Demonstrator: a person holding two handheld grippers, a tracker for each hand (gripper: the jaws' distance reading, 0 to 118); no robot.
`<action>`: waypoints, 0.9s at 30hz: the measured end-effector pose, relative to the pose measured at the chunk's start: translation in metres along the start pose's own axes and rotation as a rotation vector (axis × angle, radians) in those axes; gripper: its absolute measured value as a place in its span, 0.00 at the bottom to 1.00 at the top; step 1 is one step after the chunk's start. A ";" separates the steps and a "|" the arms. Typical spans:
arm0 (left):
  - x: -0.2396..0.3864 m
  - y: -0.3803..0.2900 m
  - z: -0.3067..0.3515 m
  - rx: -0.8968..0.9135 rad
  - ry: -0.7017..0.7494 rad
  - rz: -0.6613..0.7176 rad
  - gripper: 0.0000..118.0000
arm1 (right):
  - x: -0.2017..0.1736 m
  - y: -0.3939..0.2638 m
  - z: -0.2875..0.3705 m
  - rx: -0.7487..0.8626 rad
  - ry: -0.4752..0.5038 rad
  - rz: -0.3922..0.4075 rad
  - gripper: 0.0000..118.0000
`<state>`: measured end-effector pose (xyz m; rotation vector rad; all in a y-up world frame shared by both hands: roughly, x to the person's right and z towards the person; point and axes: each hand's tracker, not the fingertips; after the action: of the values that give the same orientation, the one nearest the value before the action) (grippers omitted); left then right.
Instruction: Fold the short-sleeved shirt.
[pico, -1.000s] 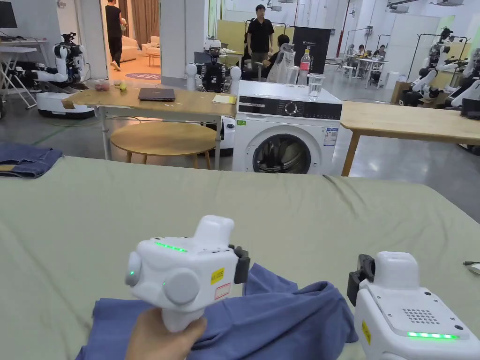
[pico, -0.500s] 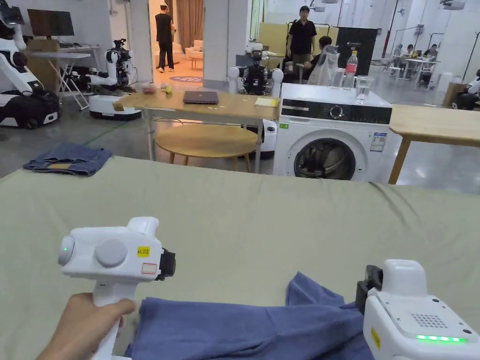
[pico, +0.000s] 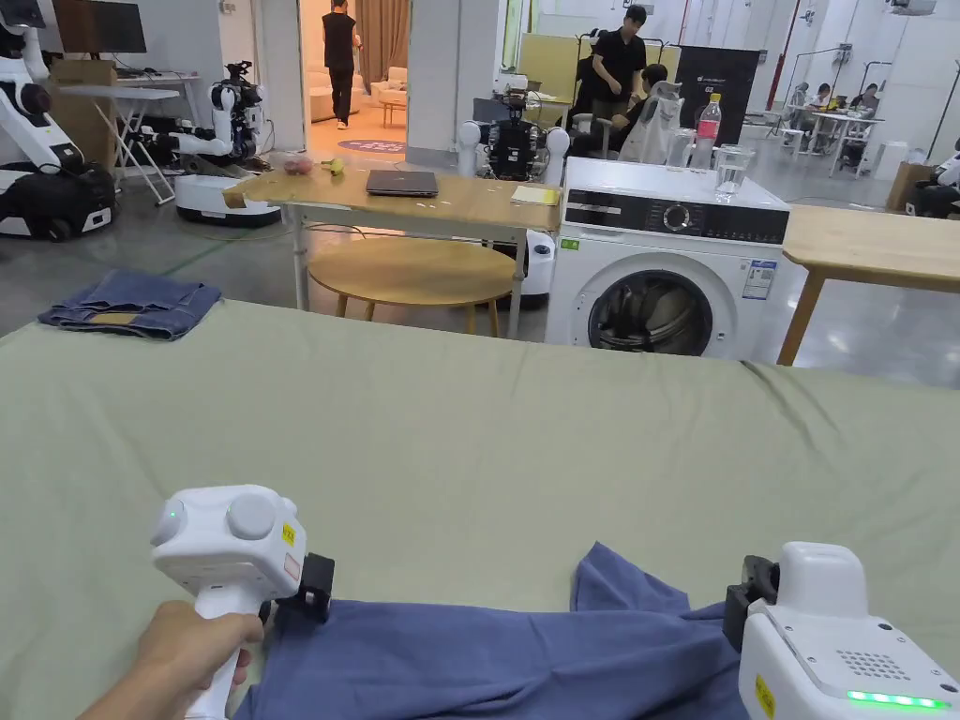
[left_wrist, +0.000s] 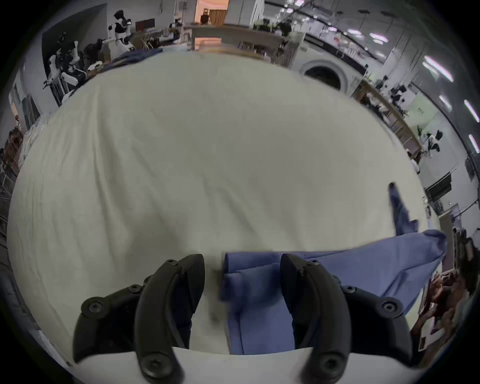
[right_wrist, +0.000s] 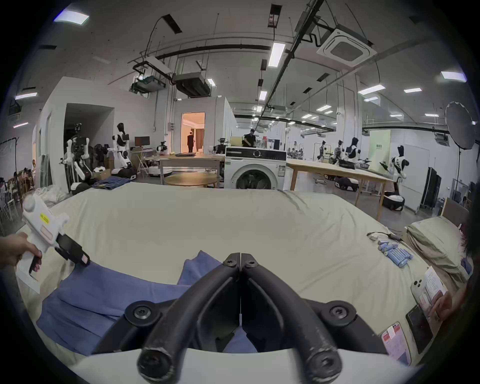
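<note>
A blue short-sleeved shirt (pico: 487, 656) lies stretched left to right along the near edge of the green bed sheet (pico: 469, 441), one part poking up at its far side. My left gripper (pico: 314, 591) is down at the shirt's left end. In the left gripper view that gripper (left_wrist: 241, 262) is open, with the folded shirt edge (left_wrist: 249, 270) lying between its jaws. My right gripper (pico: 745, 600) sits at the shirt's right end. In the right gripper view its jaws (right_wrist: 240, 257) are shut tip to tip, no cloth showing between them, and the shirt (right_wrist: 104, 291) spreads to its left.
Folded jeans (pico: 131, 305) rest on the bed's far left corner. Past the bed stand a washing machine (pico: 670, 262), wooden tables (pico: 394, 202) and several people. Blue batteries (right_wrist: 394, 253), phones (right_wrist: 418, 288) and a pillow (right_wrist: 436, 241) lie at the right side.
My left gripper has swung left across the shirt and dropped to its left edge. The shirt now lies flatter and more spread. The right gripper has stayed at the right end.
</note>
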<state>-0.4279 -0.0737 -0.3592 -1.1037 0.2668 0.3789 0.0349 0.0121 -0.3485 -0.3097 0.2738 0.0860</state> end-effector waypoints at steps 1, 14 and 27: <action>0.002 -0.005 -0.003 0.025 0.020 -0.038 0.31 | 0.003 -0.001 0.001 -0.004 -0.002 -0.005 0.00; 0.028 -0.045 0.060 0.271 -0.021 -0.223 0.01 | 0.072 0.000 -0.008 -0.116 -0.069 -0.077 0.01; 0.004 -0.069 0.090 0.282 -0.001 -0.187 0.01 | 0.125 -0.028 -0.102 -0.561 -0.042 -0.184 0.55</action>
<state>-0.3925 -0.0188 -0.2661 -0.8426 0.2068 0.1686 0.1326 -0.0408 -0.4686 -0.8875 0.1744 -0.0143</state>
